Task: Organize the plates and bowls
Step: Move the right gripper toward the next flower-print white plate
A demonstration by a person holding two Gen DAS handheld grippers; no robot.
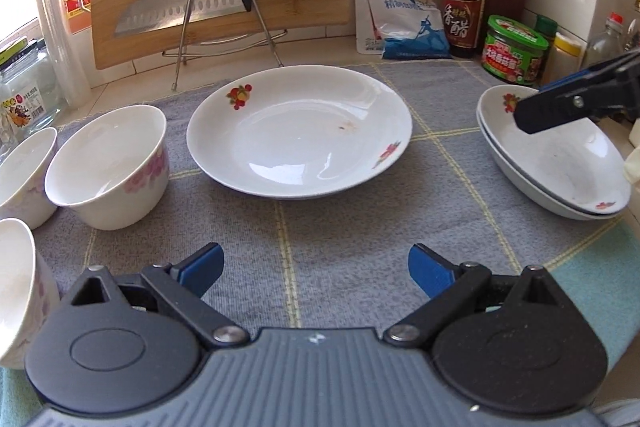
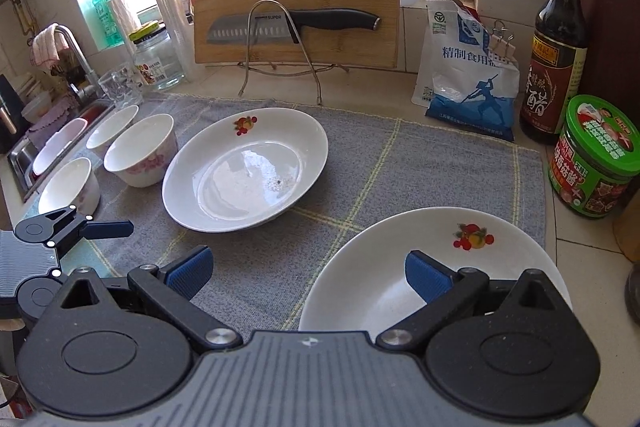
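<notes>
A grey checked cloth covers the counter. A single plate lies mid-cloth, stacked plates at right, bowls at left. Both tools tilt downward: the left gripper spread wide over bare cloth, the right gripper wide, empty, over the stack's near rim.

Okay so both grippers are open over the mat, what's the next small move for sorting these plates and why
Probably ease the left gripper forward to the near rim of the single plate in the middle of the mat. Its jaws are open and empty. Two plates are already stacked on the right, under the open right gripper, so the lone plate likely goes there.
</notes>
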